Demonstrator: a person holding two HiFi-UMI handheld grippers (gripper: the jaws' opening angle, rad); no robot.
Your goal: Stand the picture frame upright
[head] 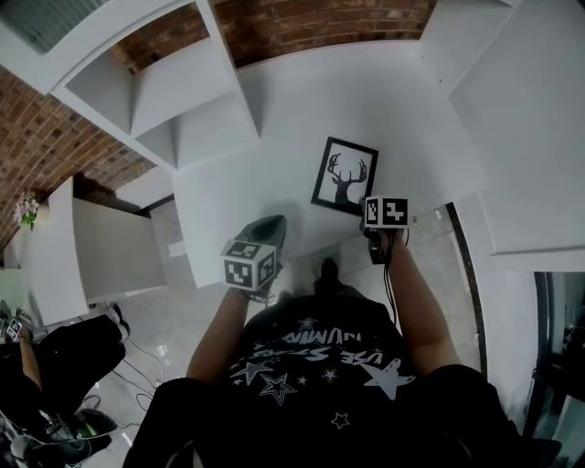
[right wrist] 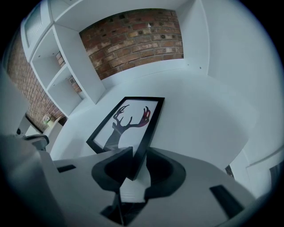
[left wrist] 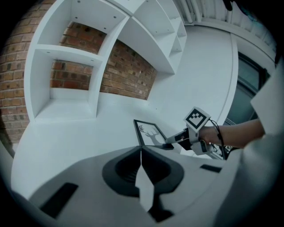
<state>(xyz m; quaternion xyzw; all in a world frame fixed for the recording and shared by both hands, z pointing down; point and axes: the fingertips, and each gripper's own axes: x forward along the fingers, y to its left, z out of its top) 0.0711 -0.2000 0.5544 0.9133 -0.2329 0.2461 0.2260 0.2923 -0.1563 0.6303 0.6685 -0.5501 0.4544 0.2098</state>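
A black picture frame (head: 345, 175) with a deer-head silhouette lies on the white table (head: 274, 137), close to its near edge. My right gripper (head: 367, 218) is at the frame's near right corner. In the right gripper view the frame (right wrist: 126, 124) runs away from the jaws, and its right-hand black edge sits between the two jaw tips of that gripper (right wrist: 140, 153), which are shut on it. My left gripper (head: 272, 222) hovers over the table's near edge, left of the frame, shut and holding nothing. The left gripper view shows its closed tips (left wrist: 142, 150) with the frame (left wrist: 148, 133) and the right gripper (left wrist: 168, 144) beyond.
White open shelving (head: 160, 101) stands at the table's left, and a brick wall (head: 311, 23) runs behind it. A white panel (head: 530, 119) rises on the right. A low white cabinet (head: 82, 256) and another person (head: 37, 366) are on the floor at left.
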